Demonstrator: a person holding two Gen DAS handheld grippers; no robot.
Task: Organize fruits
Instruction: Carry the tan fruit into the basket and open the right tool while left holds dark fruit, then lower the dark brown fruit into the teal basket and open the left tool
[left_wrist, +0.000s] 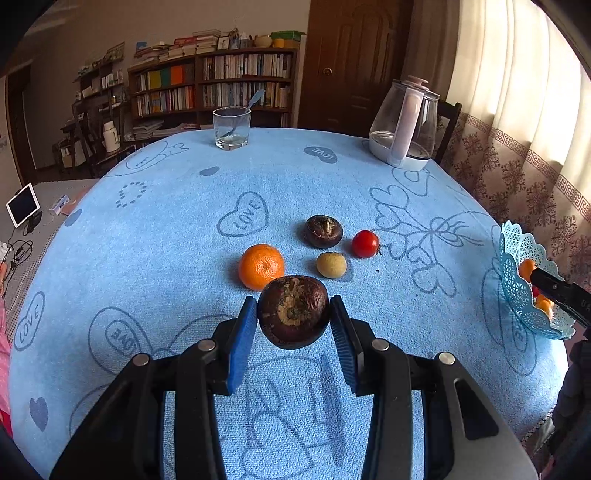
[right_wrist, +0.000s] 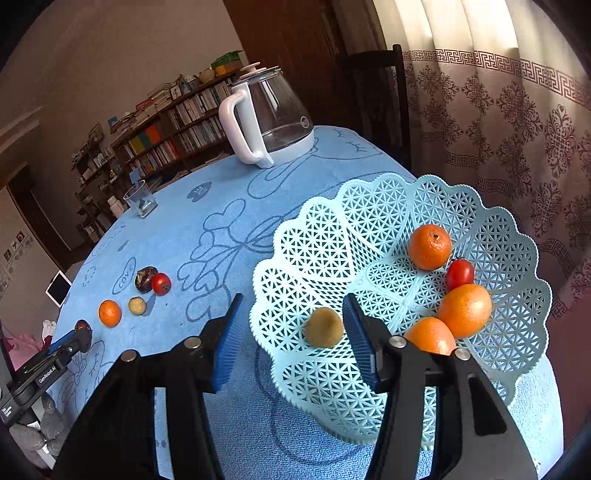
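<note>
My left gripper (left_wrist: 293, 314) is shut on a dark purple mangosteen (left_wrist: 293, 312) and holds it just above the blue tablecloth. Beyond it lie an orange (left_wrist: 261, 266), a small yellow-brown fruit (left_wrist: 331, 264), a second mangosteen (left_wrist: 323, 231) and a red tomato (left_wrist: 365, 243). My right gripper (right_wrist: 291, 321) is open and empty over the near rim of the light blue lattice basket (right_wrist: 314, 243). The basket holds three oranges (right_wrist: 429, 246), a tomato (right_wrist: 460, 273) and a yellow-brown fruit (right_wrist: 324, 327) that lies between my right fingers, untouched. The left gripper also shows in the right wrist view (right_wrist: 79, 334).
A drinking glass (left_wrist: 231, 127) with a spoon stands at the table's far side. A glass kettle (left_wrist: 404, 125) stands at the far right. The basket (left_wrist: 517, 280) sits at the table's right edge, next to the curtain. A tablet (left_wrist: 22, 209) lies off the table at left.
</note>
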